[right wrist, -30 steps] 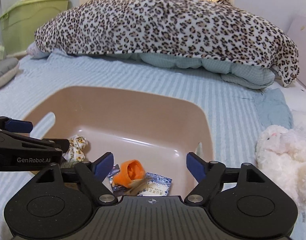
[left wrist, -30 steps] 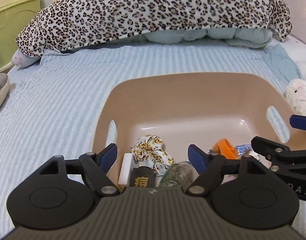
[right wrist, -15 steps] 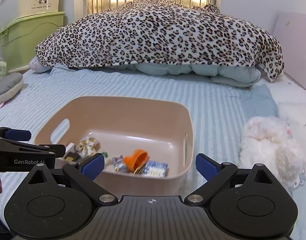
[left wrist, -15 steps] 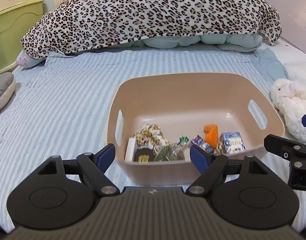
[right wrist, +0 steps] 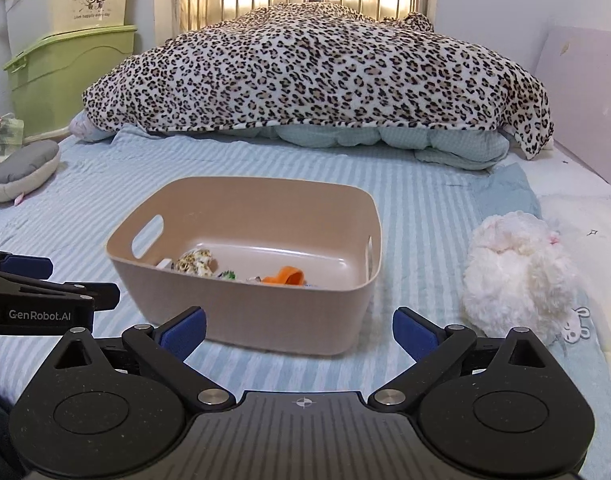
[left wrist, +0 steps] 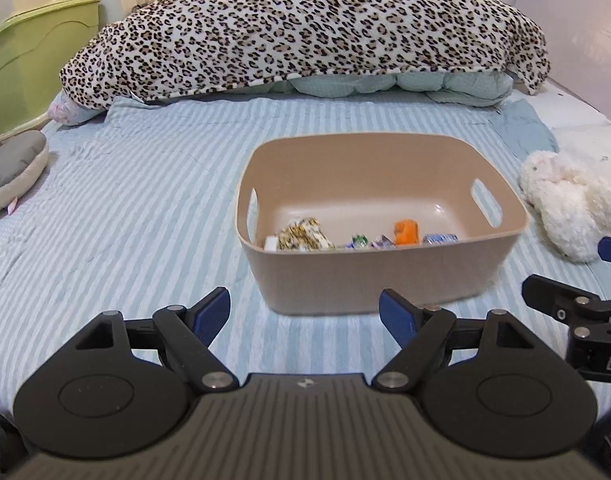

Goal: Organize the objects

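A tan plastic basket point(left wrist: 385, 276) stands on the striped bed; it also shows in the right wrist view point(right wrist: 249, 312). Inside lie a leopard-print scrunchie point(left wrist: 301, 234), an orange piece point(left wrist: 405, 232), small wrapped packets point(left wrist: 439, 237) and a white block point(left wrist: 270, 242). My left gripper point(left wrist: 305, 312) is open and empty, in front of the basket's near wall. My right gripper point(right wrist: 299, 330) is open and empty, also short of the basket. Each gripper shows at the edge of the other's view.
A white plush toy point(right wrist: 517, 272) lies right of the basket. A leopard-print blanket point(right wrist: 317, 68) is piled at the far end. A grey cushion point(left wrist: 13, 168) lies at the left edge. Green storage boxes point(right wrist: 69, 80) stand beyond the bed's left side.
Both grippers have drawn back from over the basket toward the near side of the bed. The basket now sits farther away with its whole rim in view. Both jaws stay open.
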`<action>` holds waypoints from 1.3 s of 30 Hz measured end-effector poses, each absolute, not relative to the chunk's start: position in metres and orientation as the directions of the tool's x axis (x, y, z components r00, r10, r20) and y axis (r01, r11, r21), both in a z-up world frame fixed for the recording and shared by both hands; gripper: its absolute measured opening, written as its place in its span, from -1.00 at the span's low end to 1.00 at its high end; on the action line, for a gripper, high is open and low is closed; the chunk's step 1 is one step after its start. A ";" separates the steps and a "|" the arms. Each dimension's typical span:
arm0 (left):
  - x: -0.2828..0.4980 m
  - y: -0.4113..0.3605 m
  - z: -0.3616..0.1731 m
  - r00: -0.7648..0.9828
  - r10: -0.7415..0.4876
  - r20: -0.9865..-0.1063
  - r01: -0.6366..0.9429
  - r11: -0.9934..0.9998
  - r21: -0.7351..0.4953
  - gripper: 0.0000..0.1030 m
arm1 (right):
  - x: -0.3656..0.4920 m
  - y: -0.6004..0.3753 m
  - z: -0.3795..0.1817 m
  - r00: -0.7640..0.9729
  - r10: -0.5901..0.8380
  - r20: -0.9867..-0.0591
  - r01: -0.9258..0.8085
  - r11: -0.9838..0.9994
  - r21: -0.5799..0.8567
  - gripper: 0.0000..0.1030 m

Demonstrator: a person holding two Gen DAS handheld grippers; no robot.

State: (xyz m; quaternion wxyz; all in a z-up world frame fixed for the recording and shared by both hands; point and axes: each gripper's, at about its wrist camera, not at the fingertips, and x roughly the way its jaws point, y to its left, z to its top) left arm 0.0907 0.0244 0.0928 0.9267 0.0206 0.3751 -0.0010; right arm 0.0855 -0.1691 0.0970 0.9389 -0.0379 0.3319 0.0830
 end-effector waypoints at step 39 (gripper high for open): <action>-0.039 0.013 0.112 0.734 -0.083 -0.674 0.067 0.996 -0.050 0.60 | -0.034 -0.182 0.134 0.775 0.189 -0.603 -0.212 0.977 0.033 1.00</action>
